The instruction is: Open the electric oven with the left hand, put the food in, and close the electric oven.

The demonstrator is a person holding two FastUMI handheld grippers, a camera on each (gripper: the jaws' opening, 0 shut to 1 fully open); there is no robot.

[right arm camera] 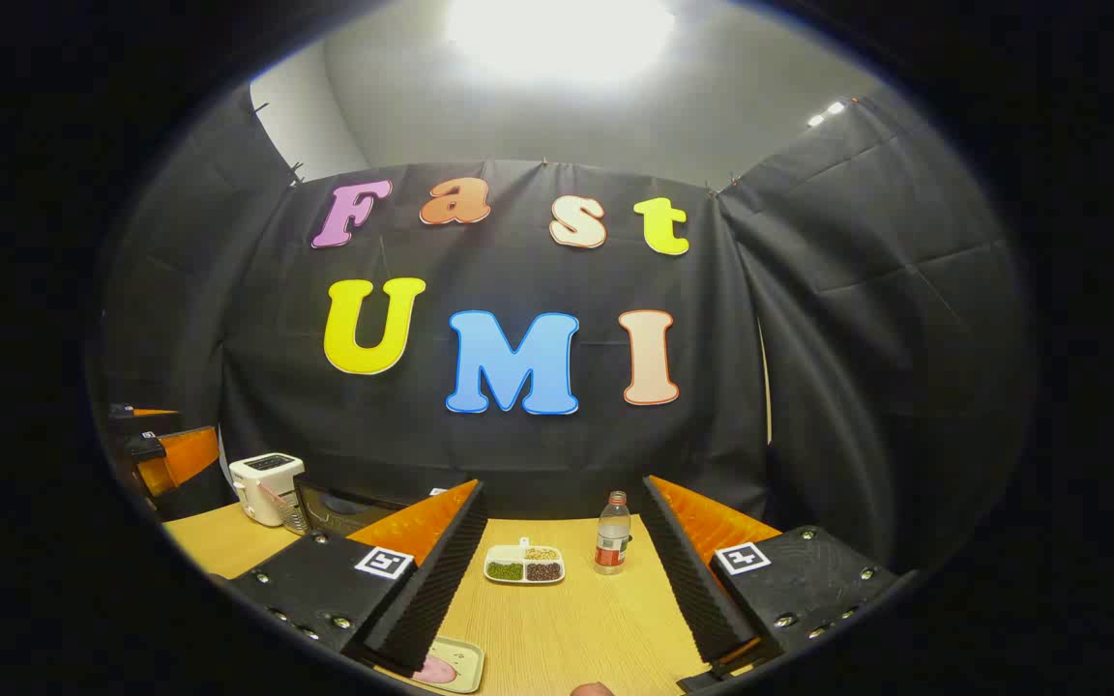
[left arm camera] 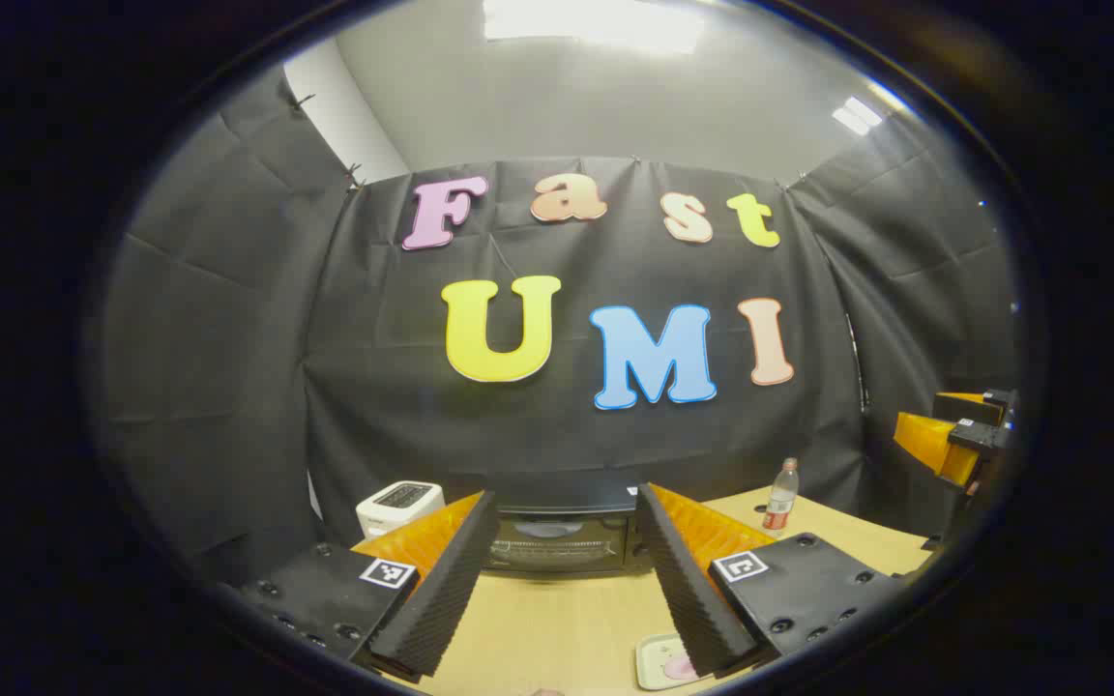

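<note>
Toaster: one white toaster (left arm camera: 399,505) stands at the far left of the table (left arm camera: 557,628), just beside the oven.
Left gripper: the left gripper (left arm camera: 557,580) hangs above the table with its fingers spread wide, holding nothing, and faces the oven.
Oven: one black electric oven (left arm camera: 562,536) sits at the back of the table against the cloth, framed between the left fingers; its door looks shut.
Food: one small tray (right arm camera: 449,665) with a pink piece of food lies at the near edge, close under the grippers.
Divided dish: one dish (right arm camera: 524,564) with three fillings, mid-table.
Bottle: one bottle (right arm camera: 612,547) stands just right of the dish.
Right gripper: the right gripper (right arm camera: 562,580) is likewise splayed and empty.
Risk: the door handle is too small to make out, so the left fingers may miss it or slip off; a hard pull could drag the oven forward, likely towards the tray.
</note>
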